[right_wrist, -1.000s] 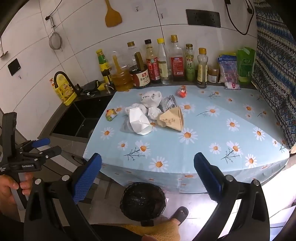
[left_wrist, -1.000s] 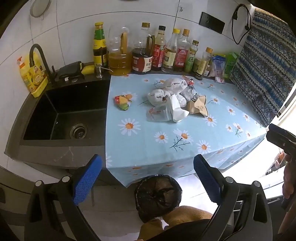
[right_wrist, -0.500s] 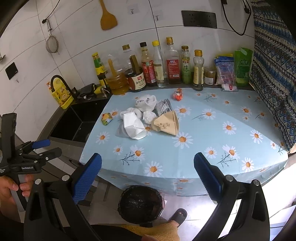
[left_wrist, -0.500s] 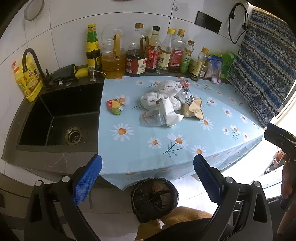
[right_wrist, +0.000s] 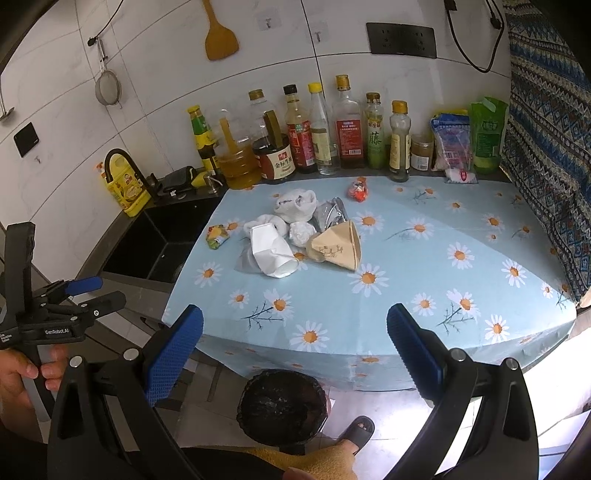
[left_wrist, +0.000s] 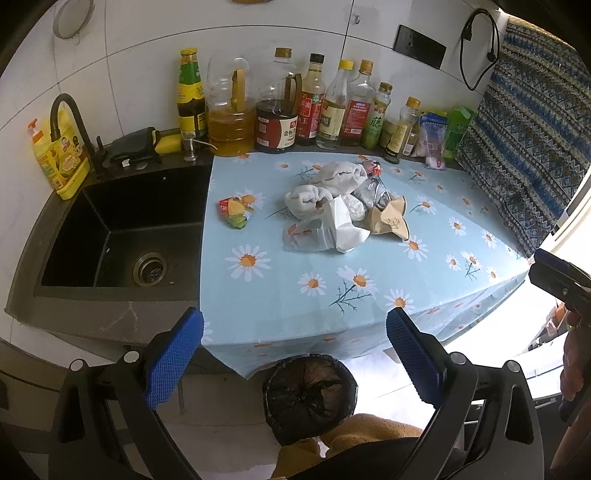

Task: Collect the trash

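**Both grippers held back from the counter, trash pile untouched**

The room is a small kitchen with white tiled walls; a wooden spatula (right_wrist: 221, 35) and a strainer (right_wrist: 108, 86) hang on hooks, and a patterned curtain (right_wrist: 546, 122) closes off the right side. The counter carries a light blue daisy tablecloth (right_wrist: 424, 258) that drapes over its front edge, probably to keep the worktop clean. Left of it sits a dark sink (left_wrist: 122, 236) with a black tap (left_wrist: 68, 122). A row of oil and sauce bottles (right_wrist: 314, 136) stands against the back wall, out of the working area.

On the floor below the counter edge stands a trash bin (right_wrist: 282, 406) lined with a black bag, seemingly placed so that pieces can be dropped straight down. A sandalled foot (right_wrist: 356, 434) is just beside it.

The trash pile (right_wrist: 295, 232) lies mid-cloth: crumpled white tissues, a flattened white carton, a foil bag and a brown paper cone (right_wrist: 338, 247), bunched and touching. A small yellow wrapper (right_wrist: 217, 236) lies apart on the sink side, a red wrapper (right_wrist: 358, 190) near the bottles.

The left gripper (left_wrist: 293, 354) and the right gripper (right_wrist: 294, 347) hang in front of the counter, well short of the pile, fingers spread wide and holding nothing, judged ready for a first reach
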### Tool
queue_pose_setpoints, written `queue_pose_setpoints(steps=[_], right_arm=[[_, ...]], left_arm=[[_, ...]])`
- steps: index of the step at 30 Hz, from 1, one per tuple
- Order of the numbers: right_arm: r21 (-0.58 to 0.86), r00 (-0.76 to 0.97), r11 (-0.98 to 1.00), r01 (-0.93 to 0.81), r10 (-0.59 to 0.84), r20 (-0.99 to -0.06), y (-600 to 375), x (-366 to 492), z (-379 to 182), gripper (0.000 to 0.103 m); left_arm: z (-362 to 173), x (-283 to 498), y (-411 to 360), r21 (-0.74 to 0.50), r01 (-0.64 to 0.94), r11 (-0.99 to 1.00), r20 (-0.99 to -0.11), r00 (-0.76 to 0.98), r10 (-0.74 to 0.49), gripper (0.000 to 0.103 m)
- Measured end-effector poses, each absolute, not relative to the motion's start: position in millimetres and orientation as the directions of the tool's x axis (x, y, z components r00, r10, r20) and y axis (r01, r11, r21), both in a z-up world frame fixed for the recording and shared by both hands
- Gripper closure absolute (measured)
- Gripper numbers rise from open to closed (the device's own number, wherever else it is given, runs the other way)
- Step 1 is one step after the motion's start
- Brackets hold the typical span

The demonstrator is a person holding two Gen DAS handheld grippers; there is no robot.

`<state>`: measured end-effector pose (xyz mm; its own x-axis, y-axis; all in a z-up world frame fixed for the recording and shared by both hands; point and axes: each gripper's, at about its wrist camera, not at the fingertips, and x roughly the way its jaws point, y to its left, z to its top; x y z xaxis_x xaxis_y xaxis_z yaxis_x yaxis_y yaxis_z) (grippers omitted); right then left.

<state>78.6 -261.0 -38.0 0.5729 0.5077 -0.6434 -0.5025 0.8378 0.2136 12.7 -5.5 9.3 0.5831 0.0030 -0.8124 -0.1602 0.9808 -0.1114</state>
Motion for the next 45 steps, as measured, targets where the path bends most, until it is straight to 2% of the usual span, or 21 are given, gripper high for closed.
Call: queue_pose_setpoints(steps=[33, 45], right_arm=[[0.28, 0.576, 0.856, -0.435, 0.504, -0.644, -258, 42, -45, 0.004], [0.308, 0.526, 0.83, -0.465, 0.538, -0.658, -264, 76, -56, 0.004]], left_arm=[[10, -16, 8, -0.156, -0.145, 0.977, -0.799, 0.6, -0.038, 0.007], [2, 3, 1, -0.172, -0.164, 0.971, -0.814, 0.579, -0.046, 0.007]])
